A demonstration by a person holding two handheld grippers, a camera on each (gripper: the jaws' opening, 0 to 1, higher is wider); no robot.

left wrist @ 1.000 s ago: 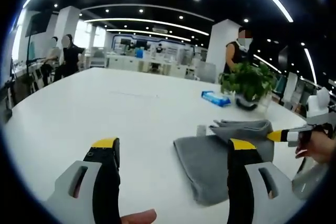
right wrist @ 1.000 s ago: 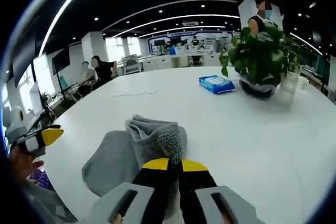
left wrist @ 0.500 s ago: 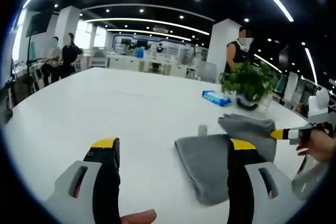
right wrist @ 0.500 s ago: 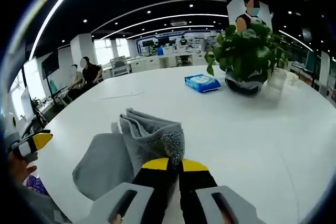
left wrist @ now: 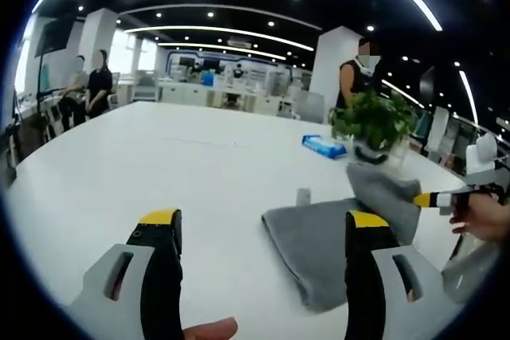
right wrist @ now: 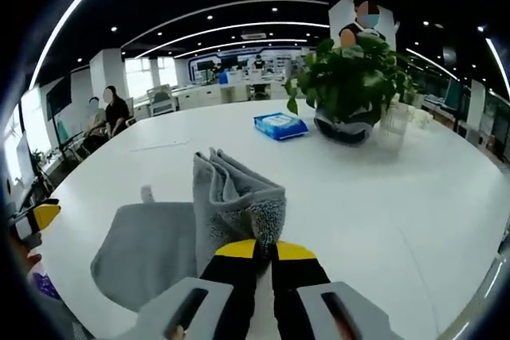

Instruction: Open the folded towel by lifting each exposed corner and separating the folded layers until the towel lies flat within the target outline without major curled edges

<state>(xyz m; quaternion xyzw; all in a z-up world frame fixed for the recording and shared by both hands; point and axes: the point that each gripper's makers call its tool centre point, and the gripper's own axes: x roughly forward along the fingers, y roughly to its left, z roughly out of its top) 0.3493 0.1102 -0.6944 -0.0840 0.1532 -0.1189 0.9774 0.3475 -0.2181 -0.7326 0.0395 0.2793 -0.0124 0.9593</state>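
Towel: the grey towel (right wrist: 171,236) lies on the white worktop (right wrist: 382,197), part flat and part lifted; its small hanging loop (right wrist: 147,193) sticks out at the far edge.
Long axis: in the left gripper view the flat part of the grey towel (left wrist: 315,240) runs from near that view's own jaws away toward the potted plant (left wrist: 374,121); in the right gripper view the flat part spreads left of the raised fold.
Raised part: a bunched fold stands up from the flat layer, its layered edges pointing up and away from the camera of the right gripper view.
Right hand-held gripper (right wrist: 263,250): yellow-tipped jaws pressed together on the near end of the raised fold, which rises directly above the tips; in the left gripper view it enters from the right (left wrist: 426,199), held by a hand (left wrist: 482,220), with the lifted cloth at its tip.
Left hand-held gripper (left wrist: 259,224): jaws wide apart, holding nothing; the flat towel sits between and behind them, nearer the right-hand jaw, which overlaps it in that view. Whether it touches I cannot tell.
Worktop, farther off: a blue wipes pack (right wrist: 280,124) just beside the potted plant (right wrist: 347,85), well apart from the towel.
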